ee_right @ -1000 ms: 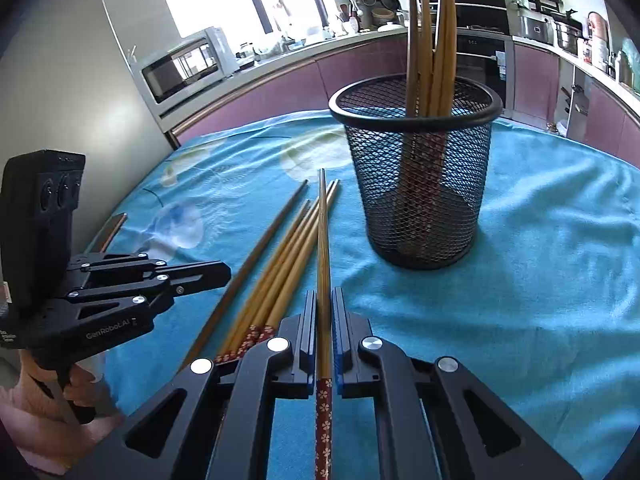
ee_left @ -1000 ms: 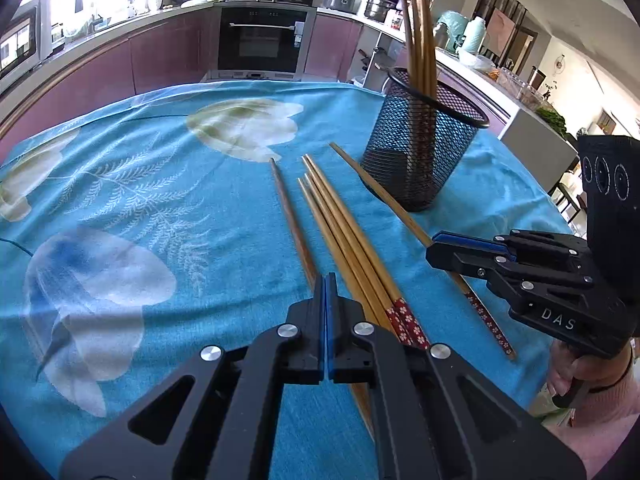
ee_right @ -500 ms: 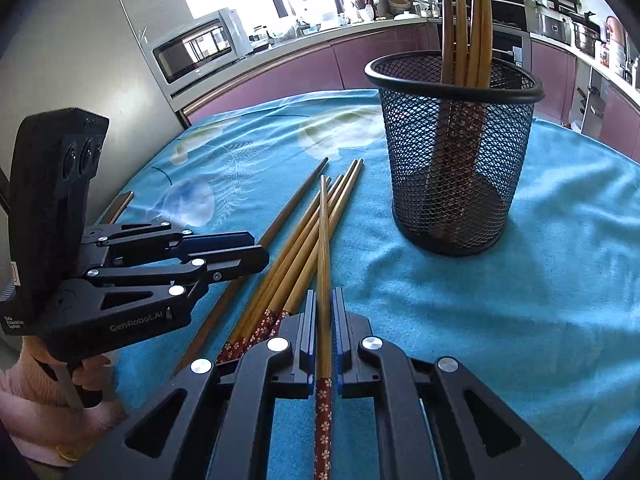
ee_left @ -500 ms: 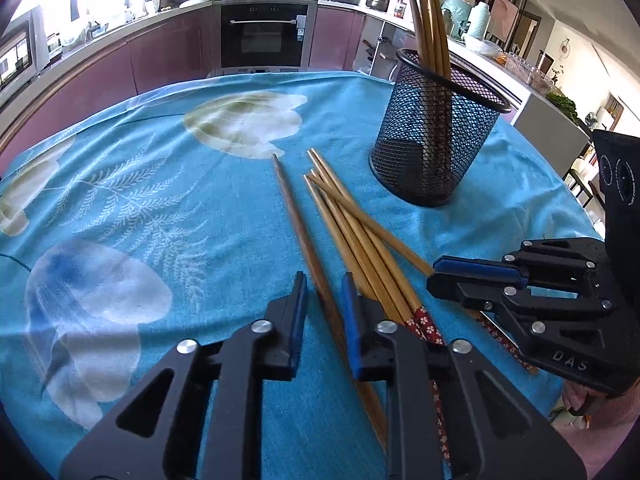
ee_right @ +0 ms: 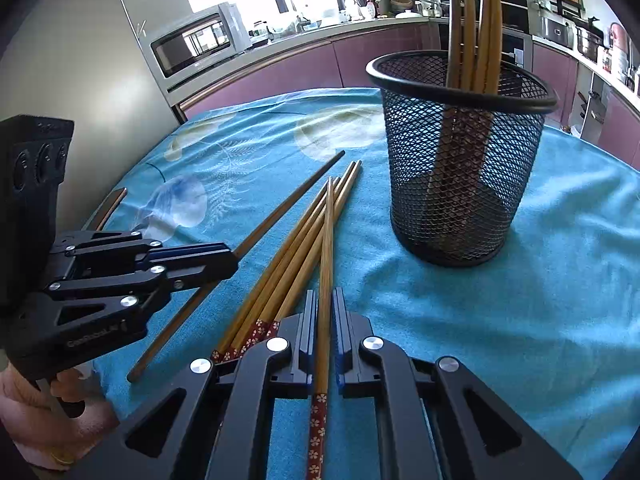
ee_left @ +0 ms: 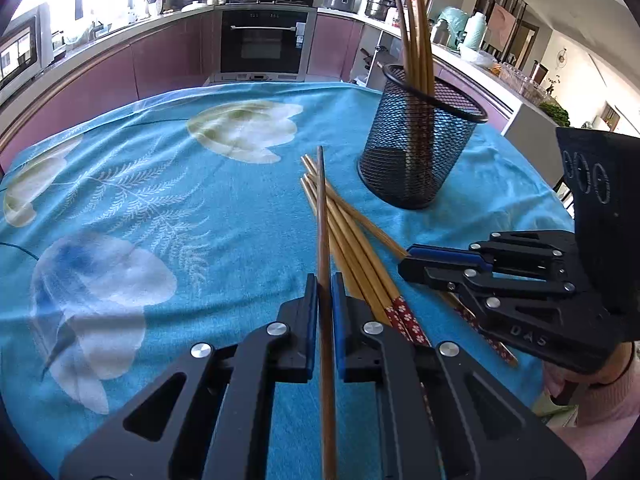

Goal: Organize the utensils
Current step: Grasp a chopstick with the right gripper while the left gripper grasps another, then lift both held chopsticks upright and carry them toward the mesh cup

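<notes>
My left gripper (ee_left: 324,280) is shut on a dark brown chopstick (ee_left: 323,216), which also shows in the right wrist view (ee_right: 288,204). My right gripper (ee_right: 325,296) is shut on a light chopstick with a red flowered end (ee_right: 326,240); the gripper also shows in the left wrist view (ee_left: 404,260). Several light chopsticks (ee_left: 352,236) lie in a bundle on the blue cloth between the grippers. A black mesh holder (ee_left: 420,140) stands beyond them with several chopsticks upright inside; it also shows in the right wrist view (ee_right: 456,160).
The round table carries a blue flowered cloth (ee_left: 160,184). Kitchen counters, an oven (ee_left: 262,40) and a microwave (ee_right: 196,44) ring the room behind. The table edge runs near my right hand.
My left gripper opened over the dark chopstick, then shut on it. My right gripper kept its hold on the light chopstick and moved closer to the holder.
</notes>
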